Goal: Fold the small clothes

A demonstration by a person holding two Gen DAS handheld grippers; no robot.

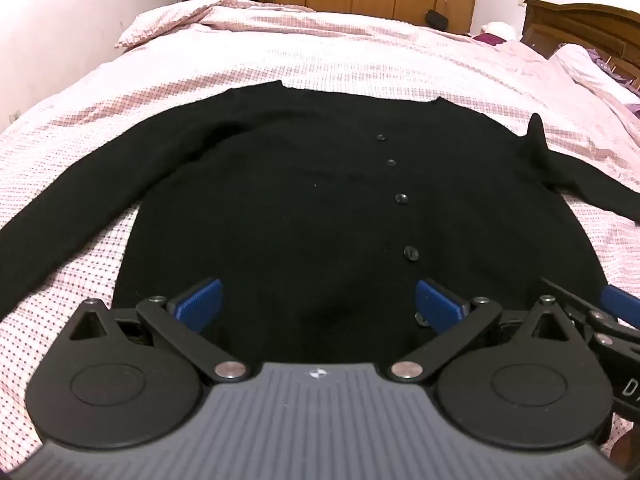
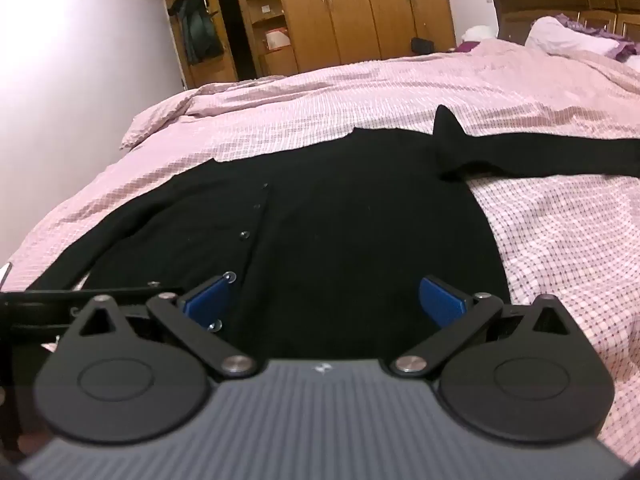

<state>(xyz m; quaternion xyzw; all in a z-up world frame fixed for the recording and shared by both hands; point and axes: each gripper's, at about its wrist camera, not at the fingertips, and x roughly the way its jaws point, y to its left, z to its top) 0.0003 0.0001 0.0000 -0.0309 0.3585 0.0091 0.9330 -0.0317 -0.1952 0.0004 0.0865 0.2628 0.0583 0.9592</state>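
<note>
A black buttoned cardigan (image 1: 288,200) lies flat on the bed, front up, hem nearest me, both sleeves spread out to the sides. It also shows in the right wrist view (image 2: 360,232). A fold of fabric (image 2: 446,128) stands up at its right shoulder. My left gripper (image 1: 318,306) is open and empty, just above the hem on the left half. My right gripper (image 2: 324,302) is open and empty, above the hem on the right half. The right gripper's blue finger (image 1: 622,304) shows at the right edge of the left wrist view.
The bed is covered with a pink checked duvet (image 1: 360,60). A dark wooden headboard (image 1: 584,28) and pillows (image 2: 568,36) are at the right. A wooden wardrobe (image 2: 360,8) and a shelf stand beyond the far side. The white wall is at the left.
</note>
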